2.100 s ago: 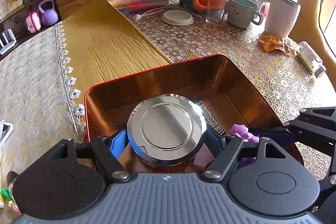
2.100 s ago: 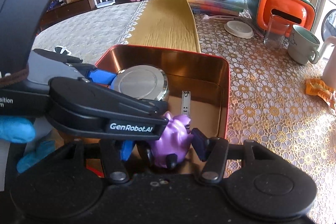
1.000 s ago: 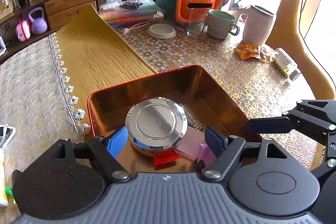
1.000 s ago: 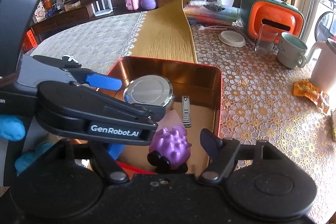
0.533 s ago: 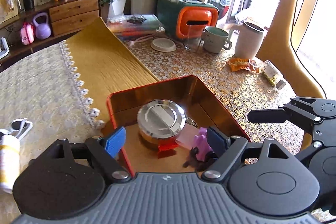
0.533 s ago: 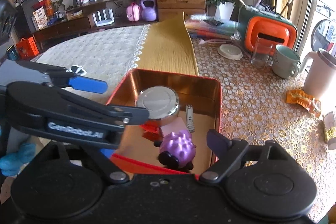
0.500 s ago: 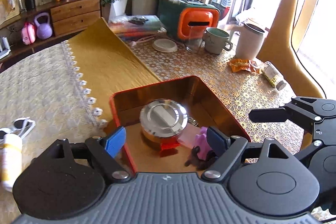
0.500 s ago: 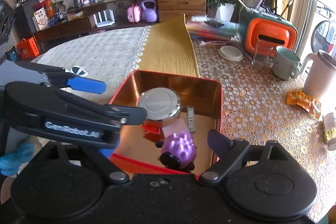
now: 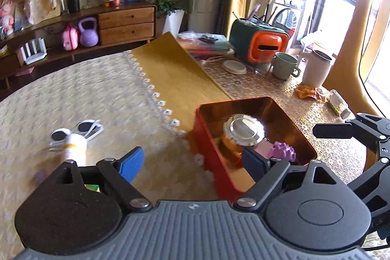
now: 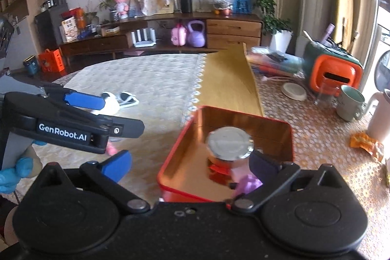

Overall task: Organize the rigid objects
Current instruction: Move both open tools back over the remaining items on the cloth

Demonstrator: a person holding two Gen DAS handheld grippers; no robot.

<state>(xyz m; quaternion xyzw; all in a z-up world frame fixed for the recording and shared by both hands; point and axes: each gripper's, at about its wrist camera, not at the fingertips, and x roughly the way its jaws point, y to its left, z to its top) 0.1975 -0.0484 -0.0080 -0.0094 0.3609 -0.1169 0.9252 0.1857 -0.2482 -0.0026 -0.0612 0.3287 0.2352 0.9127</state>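
both tongs (image 9: 192, 162) (image 10: 187, 165) tilt downward (jaws opening, empty)

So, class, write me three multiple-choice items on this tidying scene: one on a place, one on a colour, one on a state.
1. Where is the round silver tin?
A. in the red box
B. on the yellow runner
C. beside the mug

2. What colour is the spiky toy?
A. green
B. purple
C. orange

3. How is the left gripper?
A. gripping the tin
B. gripping the sunglasses
C. holding nothing

Answers: 1 A, the tin stands inside the box walls. 2 B, it shows purple at the box's near end. 3 C, its jaws are opening with nothing between them.
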